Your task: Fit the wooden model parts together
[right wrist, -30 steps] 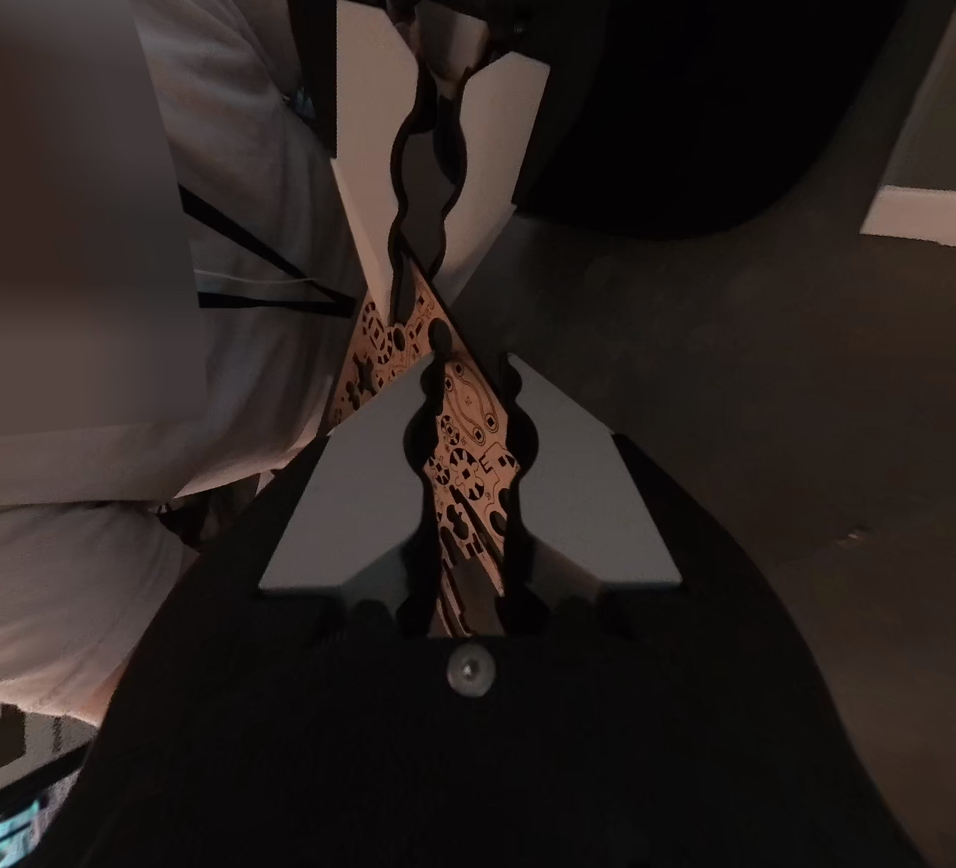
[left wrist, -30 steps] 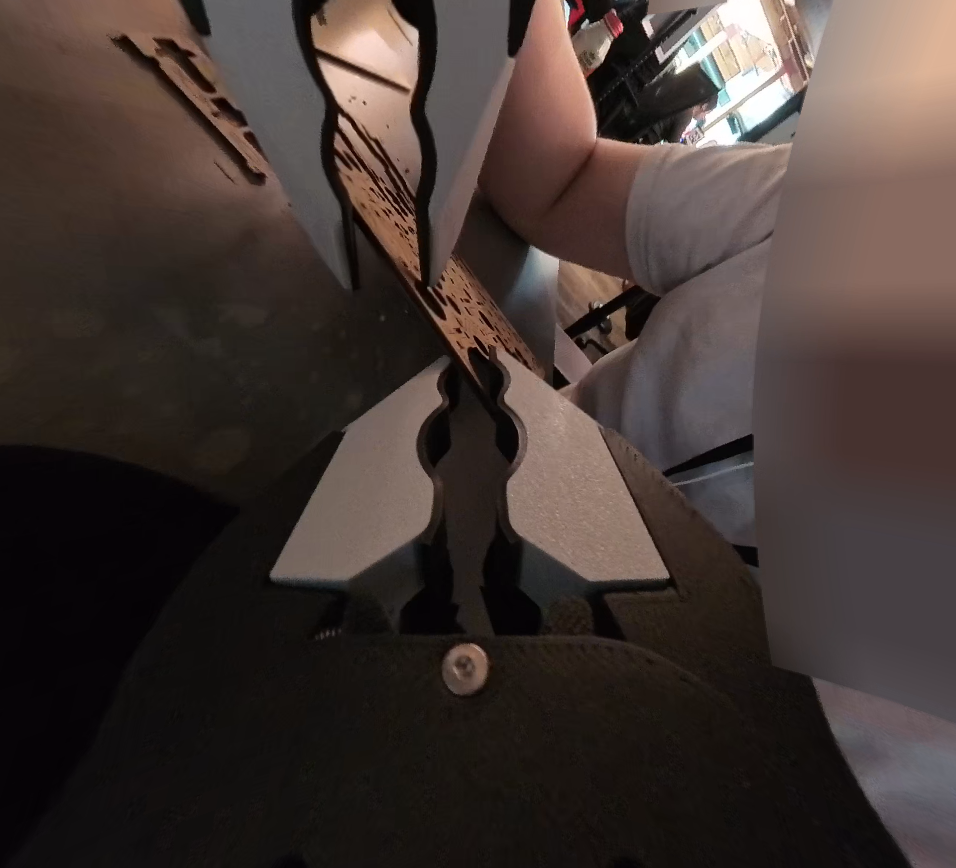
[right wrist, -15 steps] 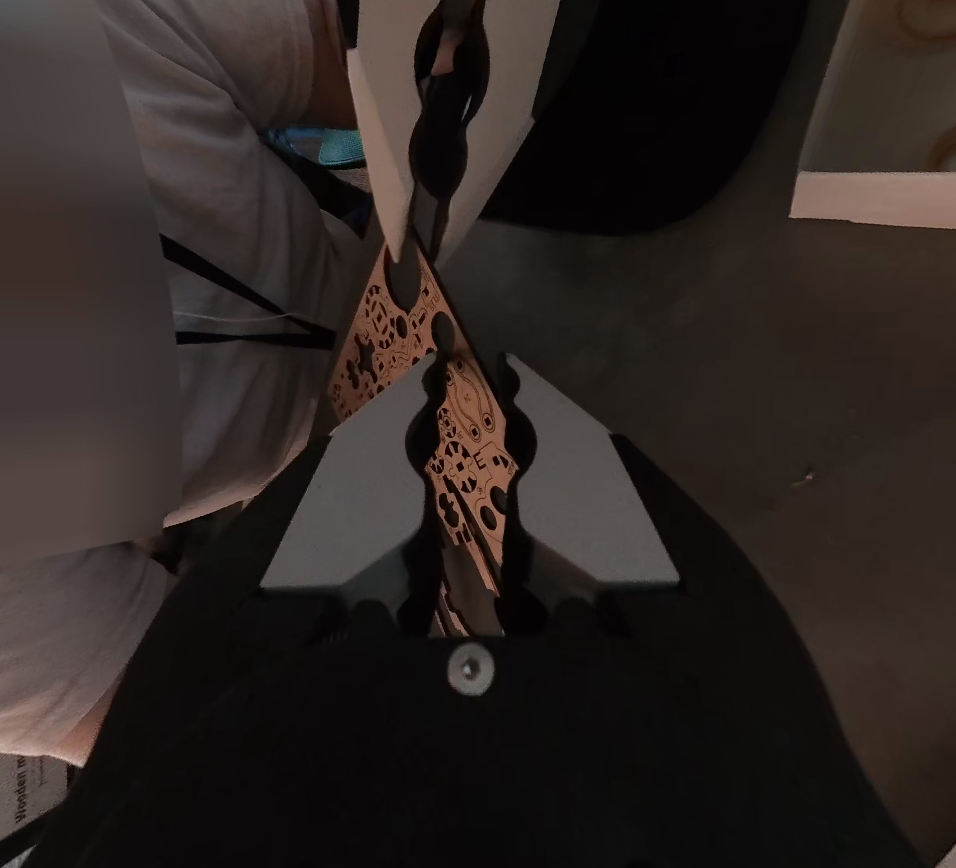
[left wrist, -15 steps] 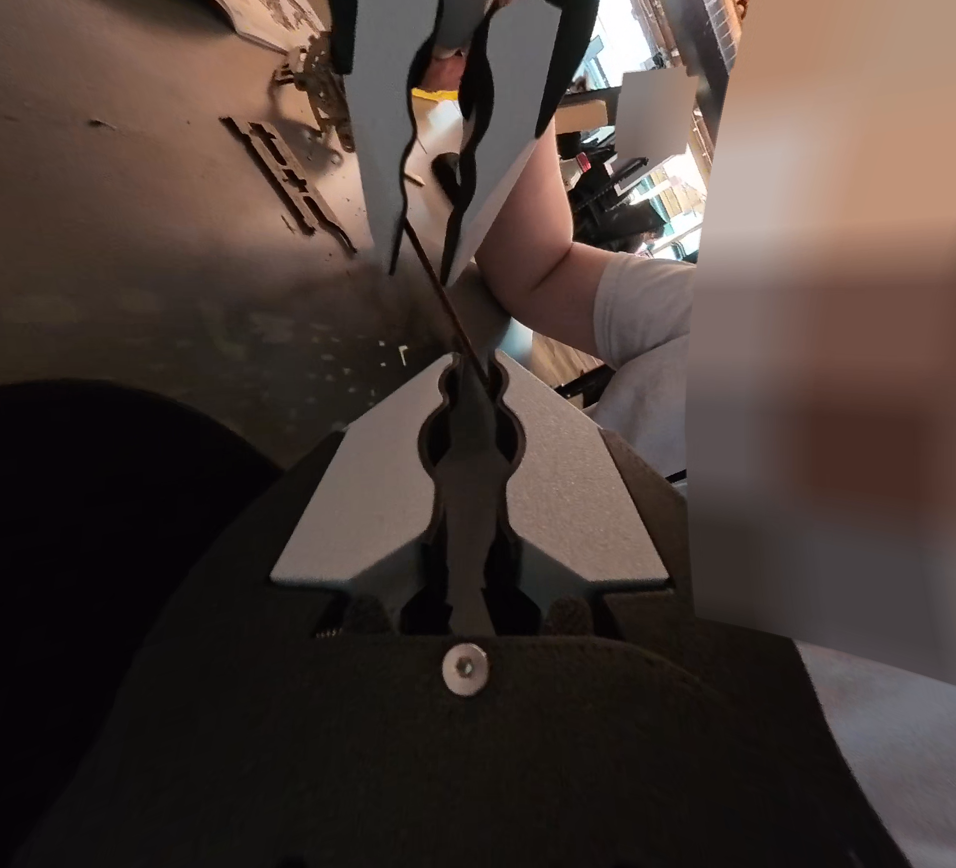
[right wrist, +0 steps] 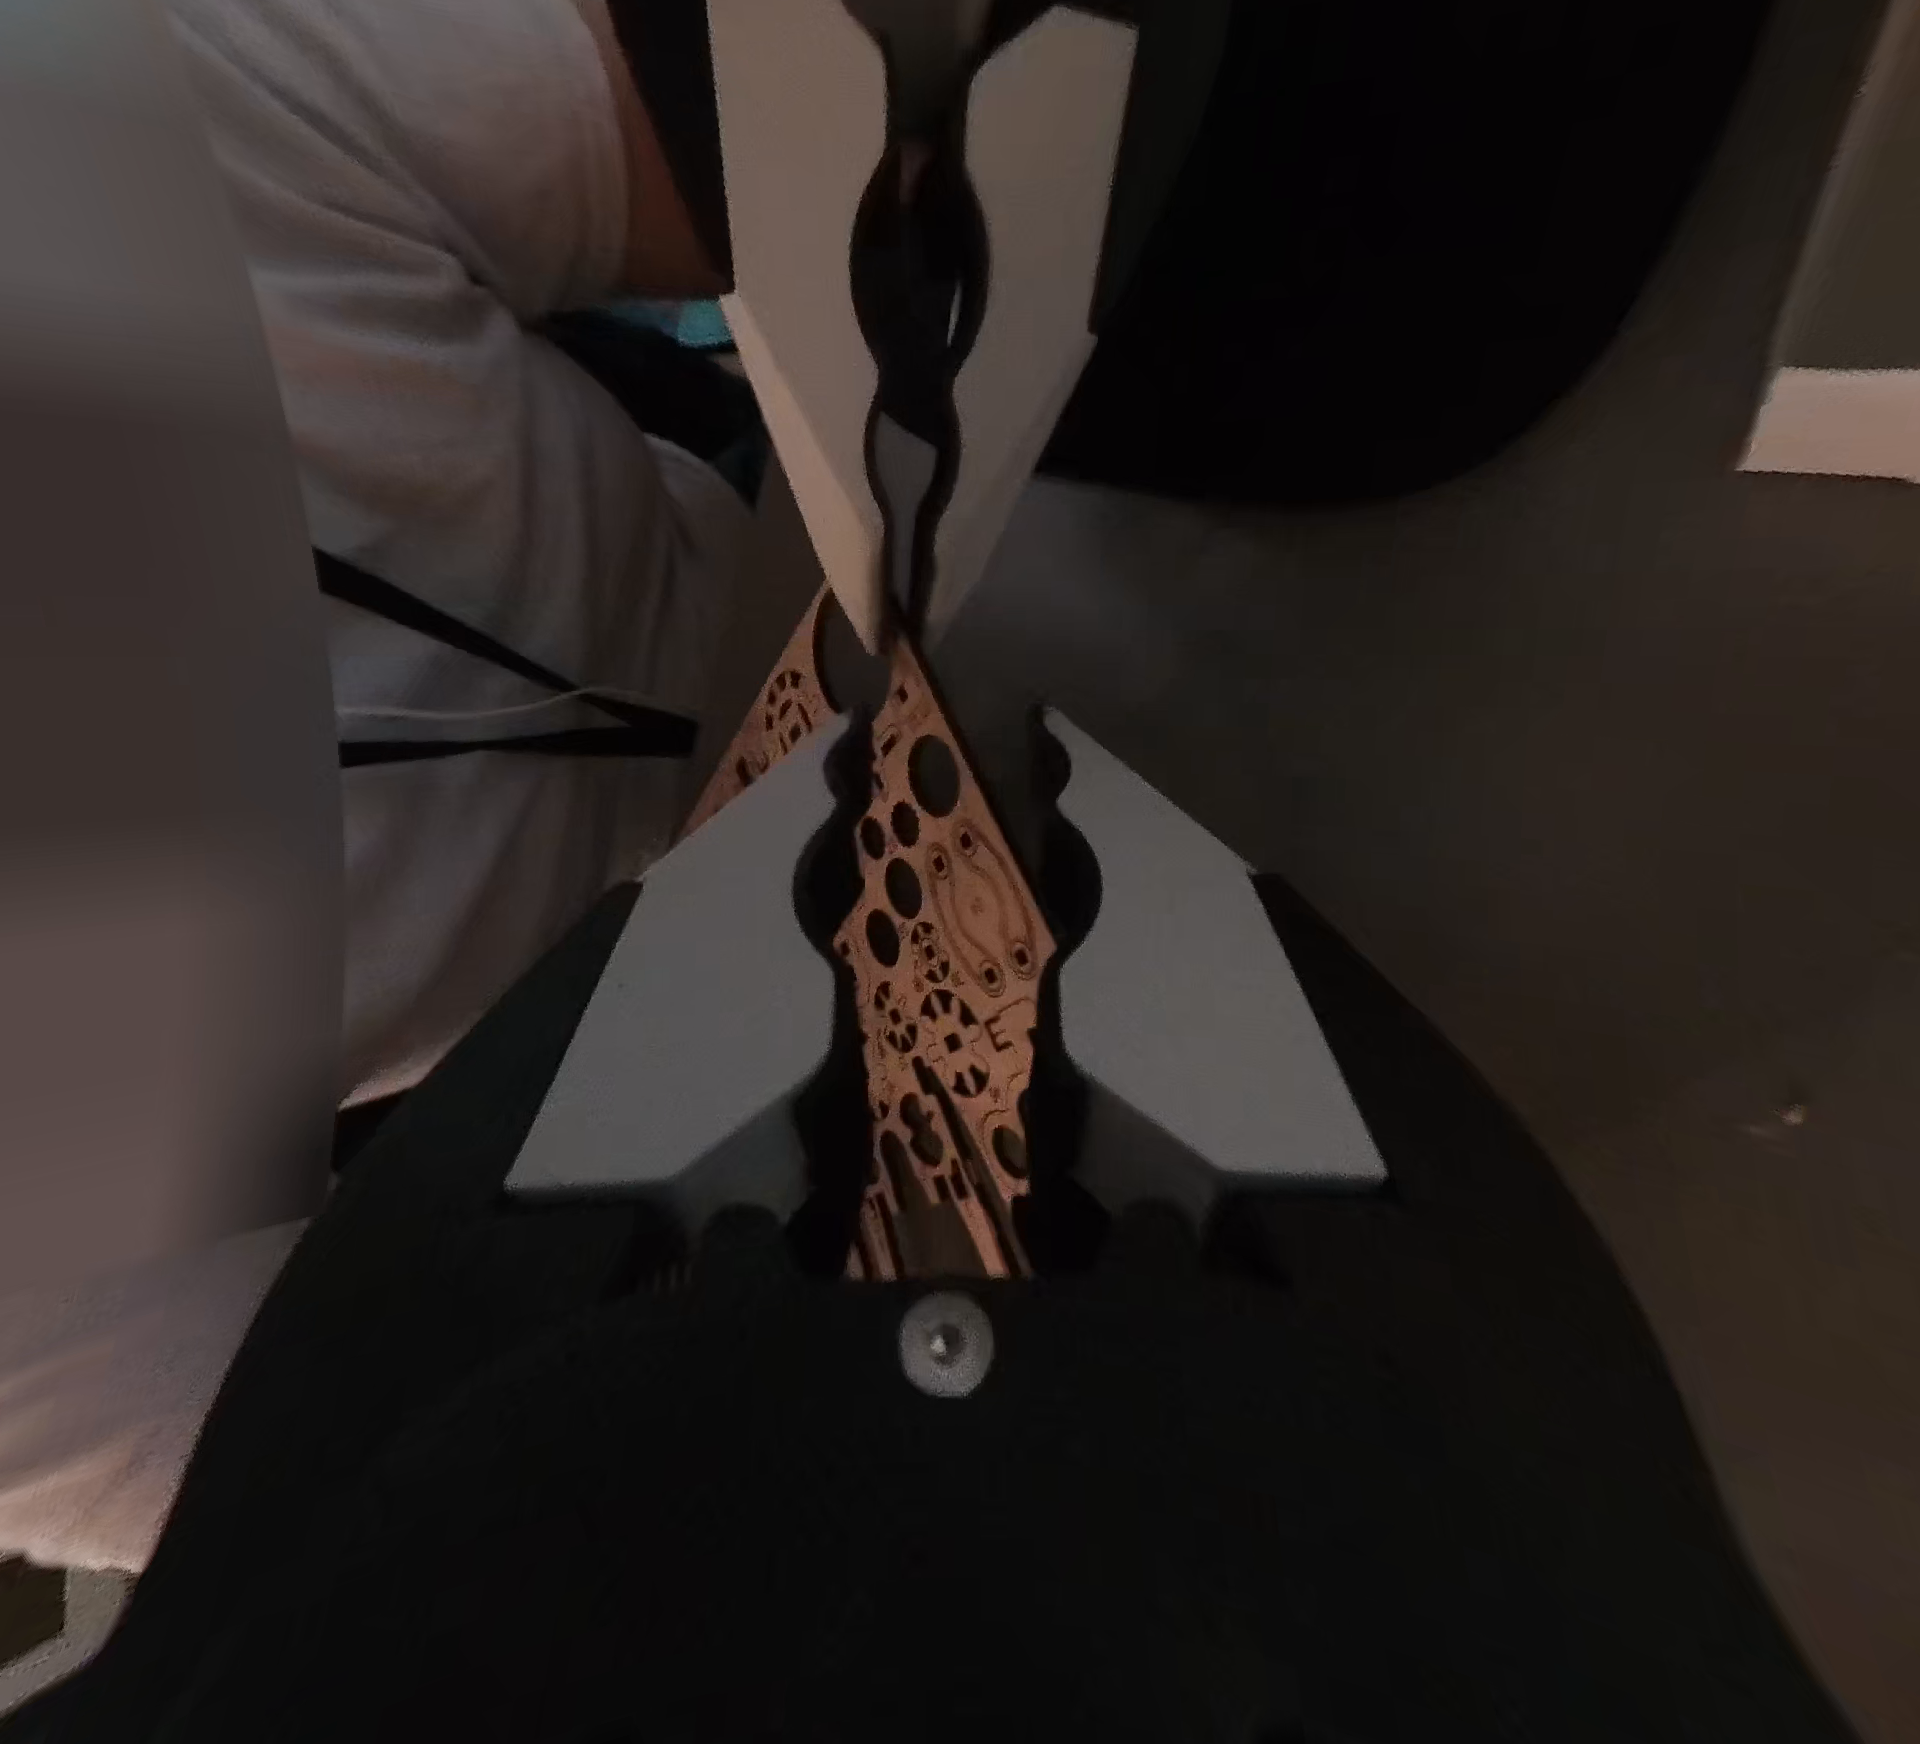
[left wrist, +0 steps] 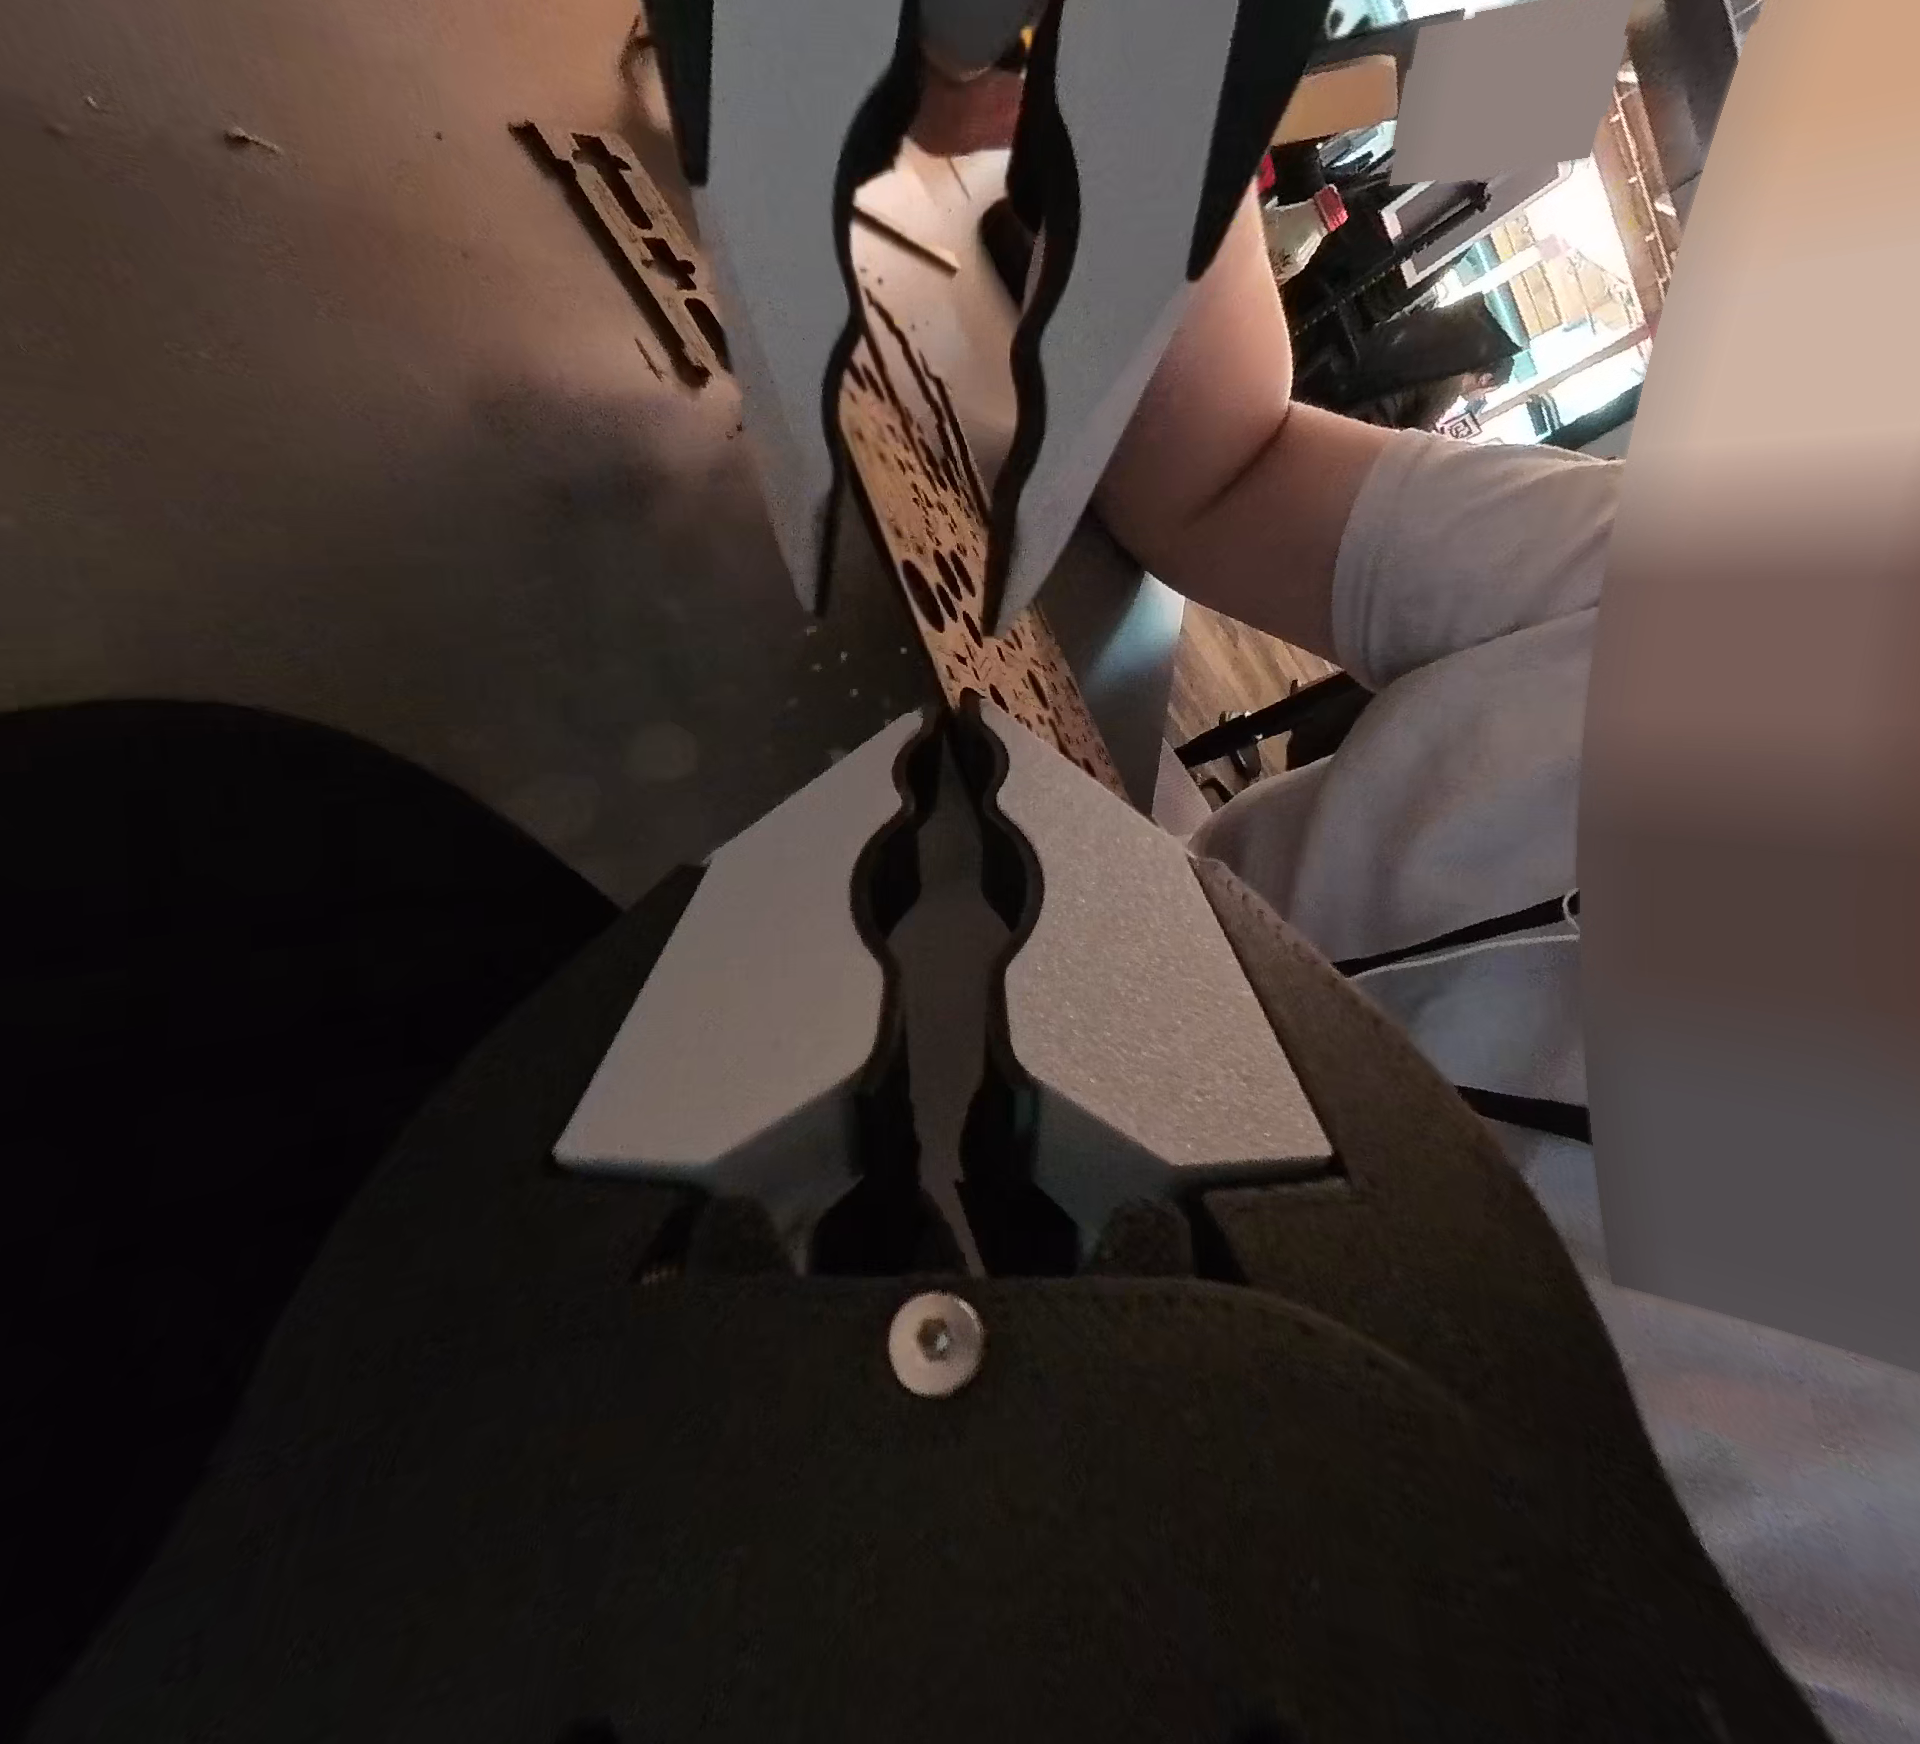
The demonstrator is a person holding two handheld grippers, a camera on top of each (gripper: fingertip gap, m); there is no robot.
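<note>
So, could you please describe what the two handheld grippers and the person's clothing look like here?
Both the left gripper and the right gripper have a textured matte black body with one silver screw near the base. Their fingers are pale grey wedges tapering to points, with black wavy inner edges. The person wears a white short-sleeved shirt crossed by thin black straps.

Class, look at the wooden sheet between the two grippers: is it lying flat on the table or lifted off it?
Lifted: the wooden sheet hangs between the left gripper and right gripper.
</note>
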